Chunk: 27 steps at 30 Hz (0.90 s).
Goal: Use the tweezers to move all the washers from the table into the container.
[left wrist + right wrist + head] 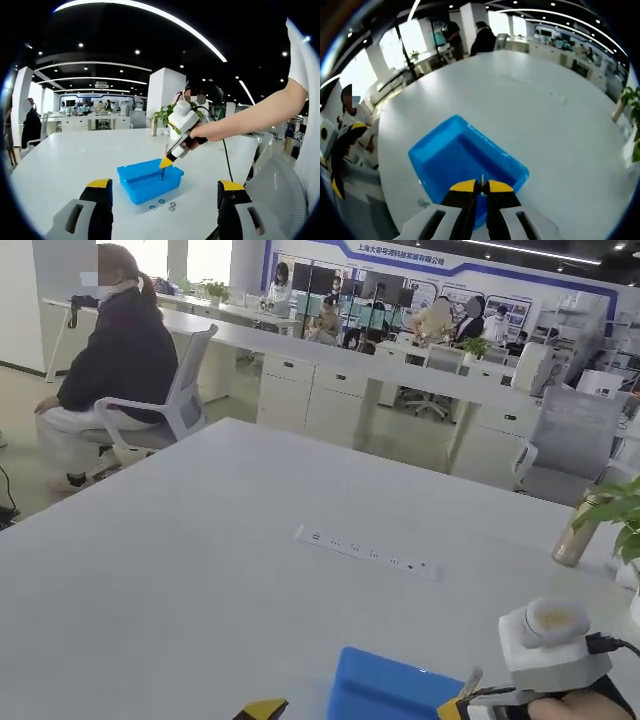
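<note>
So, container (395, 685): head view, blue, sitting at the bottom of my picture on the white table (200, 590).
Right gripper (455, 708): head view too, just right of the container, yellow tip leaning toward it.
Left gripper (164, 187): its own view, jaws spread wide with nothing between them, hanging on the camera side of the container.
Washers (172, 205): left gripper view, a few lying on the table just outside the container's nearest wall, none of these in yet.
Tweezers (162, 172): same view, poking down into the container from the right gripper; can't tell whether a washer sits in the tips.
Right gripper jaws: right gripper view, pinched narrow on the tweezers, directly above the container's near corner.
Risk: my guess is the next pick is the dodgy bit. Those washers lie flat and bunched right by the container wall, so the tips could skid and flick one off, or knock the container.
</note>
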Motion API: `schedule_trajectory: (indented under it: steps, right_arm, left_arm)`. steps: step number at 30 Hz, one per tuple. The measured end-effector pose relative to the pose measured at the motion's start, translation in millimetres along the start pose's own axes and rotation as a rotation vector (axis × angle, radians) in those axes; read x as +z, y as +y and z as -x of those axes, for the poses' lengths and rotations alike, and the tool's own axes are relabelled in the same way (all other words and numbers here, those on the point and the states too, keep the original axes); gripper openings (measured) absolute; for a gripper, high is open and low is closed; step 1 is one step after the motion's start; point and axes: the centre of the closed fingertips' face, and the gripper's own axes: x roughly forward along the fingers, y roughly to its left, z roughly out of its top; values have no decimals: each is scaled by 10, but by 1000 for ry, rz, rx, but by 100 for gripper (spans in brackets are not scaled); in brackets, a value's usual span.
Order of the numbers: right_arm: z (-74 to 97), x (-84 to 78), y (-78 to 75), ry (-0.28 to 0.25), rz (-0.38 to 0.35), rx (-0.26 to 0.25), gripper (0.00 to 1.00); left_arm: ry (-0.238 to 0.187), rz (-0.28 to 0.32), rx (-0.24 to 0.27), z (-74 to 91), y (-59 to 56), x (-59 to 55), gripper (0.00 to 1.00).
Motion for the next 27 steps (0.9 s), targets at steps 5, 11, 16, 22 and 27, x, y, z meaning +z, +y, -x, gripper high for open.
schedule_trajectory:
  steps: [5, 11, 16, 22, 27]
  right_arm:
    - [-8, -14, 1, 9, 6, -2, 3]
    - [-2, -19, 13, 12, 15, -2, 3]
    - [21, -29, 37, 17, 8, 6, 3]
    - [115, 7, 50, 8, 25, 1, 3]
    - [224, 77, 125, -16, 48, 10, 3]
  left_arm:
    - [-1, 5, -8, -6, -17, 4, 87]
    - [12, 2, -16, -15, -33, -22, 87]
    - [14, 1, -21, -14, -42, -23, 87]
    - [20, -3, -24, -15, -47, -34, 86]
    - [24, -5, -24, -12, -47, -41, 86]
